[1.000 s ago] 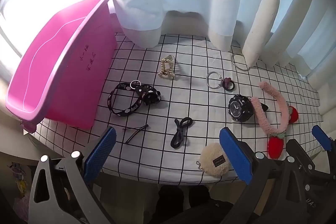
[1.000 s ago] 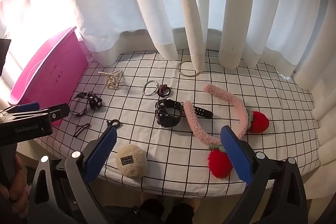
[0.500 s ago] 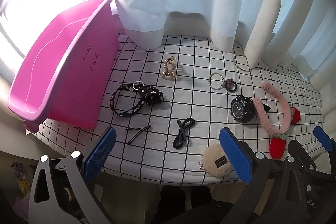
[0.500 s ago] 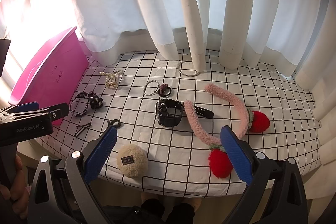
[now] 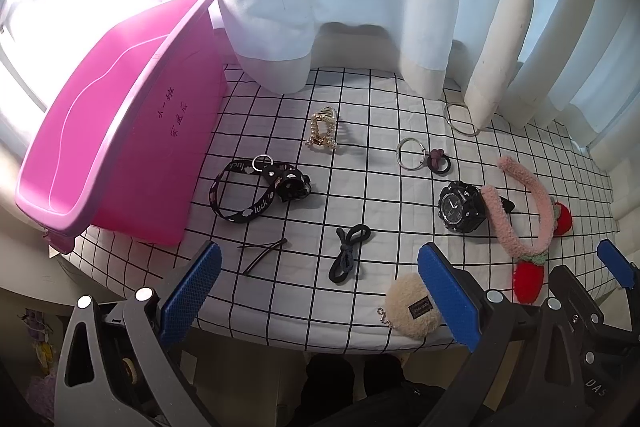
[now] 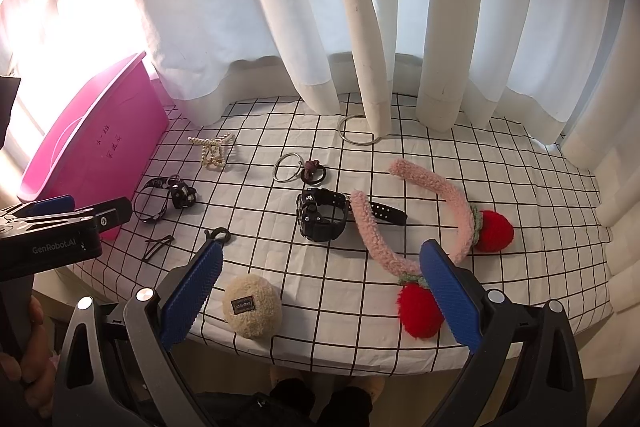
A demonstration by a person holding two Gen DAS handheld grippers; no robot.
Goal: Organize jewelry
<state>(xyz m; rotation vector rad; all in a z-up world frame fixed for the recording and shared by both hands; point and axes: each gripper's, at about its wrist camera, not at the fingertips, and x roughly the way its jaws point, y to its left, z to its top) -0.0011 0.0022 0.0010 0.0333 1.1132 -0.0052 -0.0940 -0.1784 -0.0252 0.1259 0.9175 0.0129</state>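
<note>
Jewelry lies spread on a checked tablecloth point(image 5: 376, 187). A pink bin point(image 5: 120, 155) stands at the left, also in the right wrist view point(image 6: 92, 151). A pearl clip point(image 5: 321, 133), a black "luck" strap point(image 5: 256, 193), hairpins point(image 5: 264, 253), a black hair tie point(image 5: 348, 259), a black watch point(image 5: 460, 207) point(image 6: 320, 213), a pink headband with red pompoms point(image 6: 420, 223) and a beige puff point(image 6: 252, 305) lie apart. My left gripper point(image 5: 320, 291) is open and empty over the near edge. My right gripper point(image 6: 320, 291) is open and empty, near the puff.
White curtains point(image 6: 360, 27) hang along the far edge and touch the cloth. A metal bangle point(image 6: 358, 133) lies partly under one fold. A key ring with a dark hair tie point(image 6: 300, 169) lies mid-table. The table's front edge point(image 6: 360, 363) curves just below the grippers.
The left view has shifted a little: the items sit slightly further right and lower. The right view is almost unchanged. Both grippers stay open and empty.
</note>
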